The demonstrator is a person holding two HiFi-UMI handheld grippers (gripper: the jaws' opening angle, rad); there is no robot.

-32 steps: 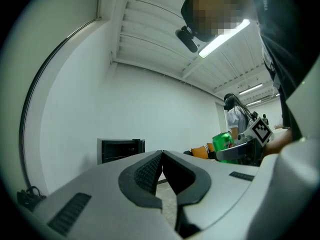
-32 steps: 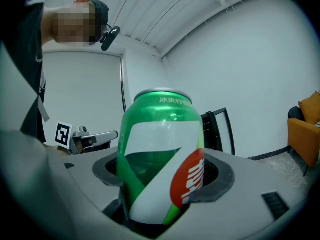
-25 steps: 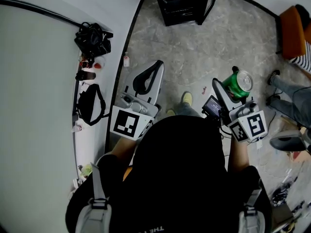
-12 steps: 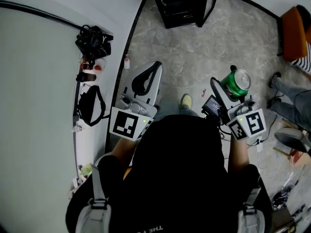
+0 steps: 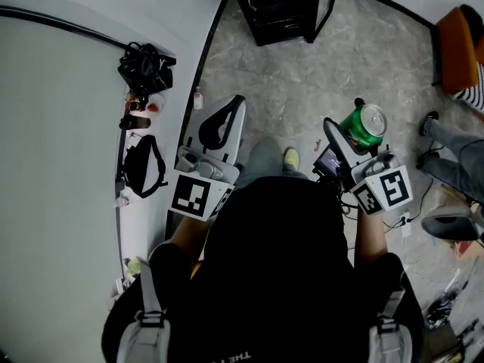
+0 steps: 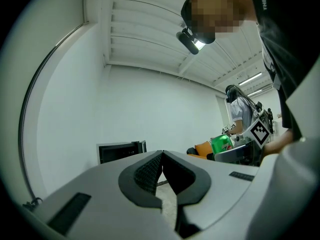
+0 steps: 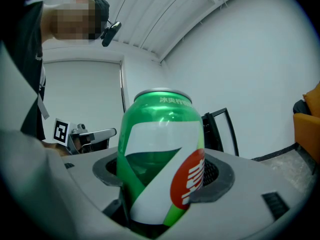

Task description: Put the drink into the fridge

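My right gripper (image 5: 346, 119) is shut on a green drink can (image 5: 364, 128), held upright over the grey stone floor; up close, the can (image 7: 161, 134) fills the space between the right gripper's (image 7: 162, 173) pads. My left gripper (image 5: 236, 101) is shut with nothing in it, its pads (image 6: 150, 171) pressed together at the tips. The black fridge (image 5: 281, 6) stands ahead at the top of the head view, its door open. It also shows low against the white wall in the left gripper view, as the fridge (image 6: 120, 151), with the can (image 6: 220, 144) to its right.
A white counter (image 5: 60, 165) runs along my left, with black bags (image 5: 144, 65) at its edge. A small bottle (image 5: 197, 96) stands on the floor by it. An orange seat (image 5: 457, 48) and another person's legs (image 5: 454, 153) are at the right.
The fridge has drawn slightly nearer in the head view. Both grippers have shifted a little forward, the can still held, and my leg has swung forward.
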